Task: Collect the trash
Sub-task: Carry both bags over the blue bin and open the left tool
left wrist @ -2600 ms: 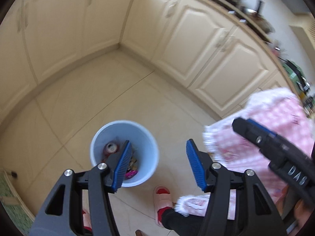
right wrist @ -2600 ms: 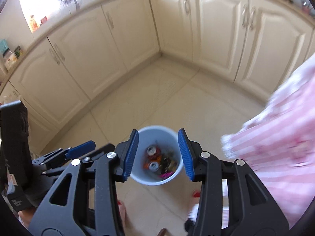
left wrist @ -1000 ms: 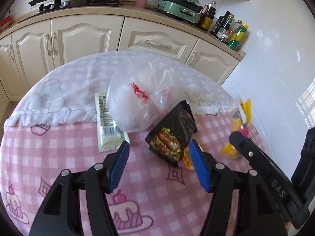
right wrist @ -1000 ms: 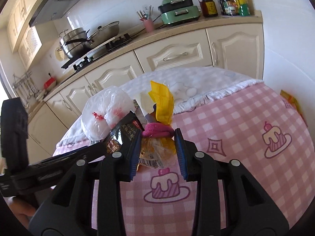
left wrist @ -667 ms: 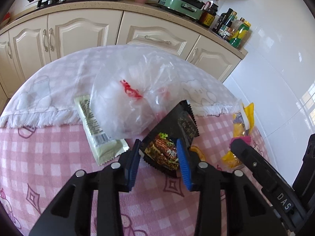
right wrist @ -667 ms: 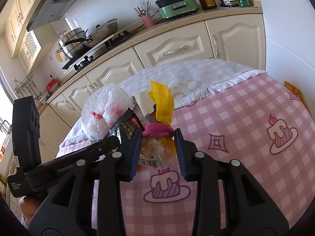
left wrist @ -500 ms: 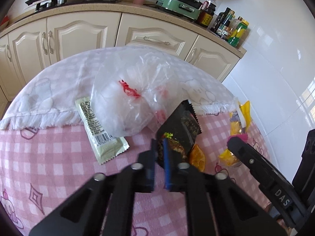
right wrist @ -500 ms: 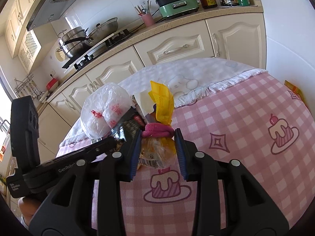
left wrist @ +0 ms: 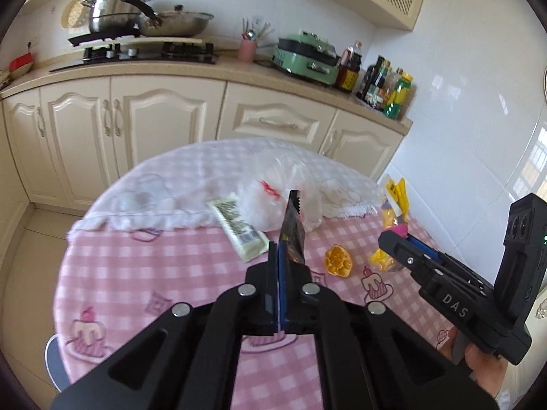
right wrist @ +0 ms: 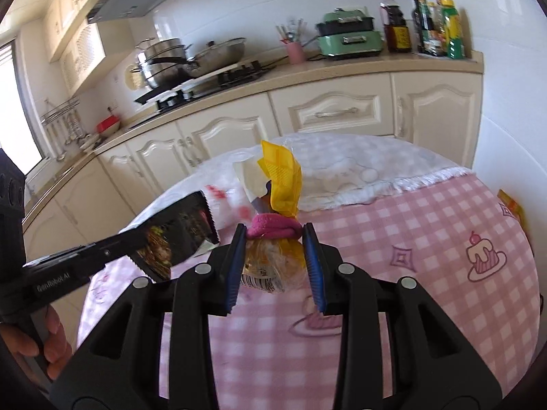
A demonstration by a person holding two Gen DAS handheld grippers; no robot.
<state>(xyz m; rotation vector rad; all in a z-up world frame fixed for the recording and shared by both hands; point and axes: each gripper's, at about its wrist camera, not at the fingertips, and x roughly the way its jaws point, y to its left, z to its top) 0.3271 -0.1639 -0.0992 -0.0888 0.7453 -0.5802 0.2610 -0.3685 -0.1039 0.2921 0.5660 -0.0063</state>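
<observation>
My left gripper (left wrist: 278,256) is shut on a black snack wrapper (left wrist: 292,229) and holds it edge-on above the pink checked table (left wrist: 154,273). The wrapper also shows in the right wrist view (right wrist: 177,235). My right gripper (right wrist: 273,249) is shut on a yellow snack bag tied with a pink band (right wrist: 273,239), lifted above the table. A clear plastic bag (left wrist: 273,198), a pale green wrapper (left wrist: 239,229) and an orange peel (left wrist: 336,261) lie on the table.
Cream kitchen cabinets (left wrist: 164,126) and a counter with a stove, pots (left wrist: 116,17), a green appliance (left wrist: 307,58) and bottles (left wrist: 386,85) stand behind the table. A white tiled wall (left wrist: 461,119) is at the right.
My left gripper closed on the black snack wrapper and lifted it off the table. My right gripper kept its hold on the yellow bag and rose with it.
</observation>
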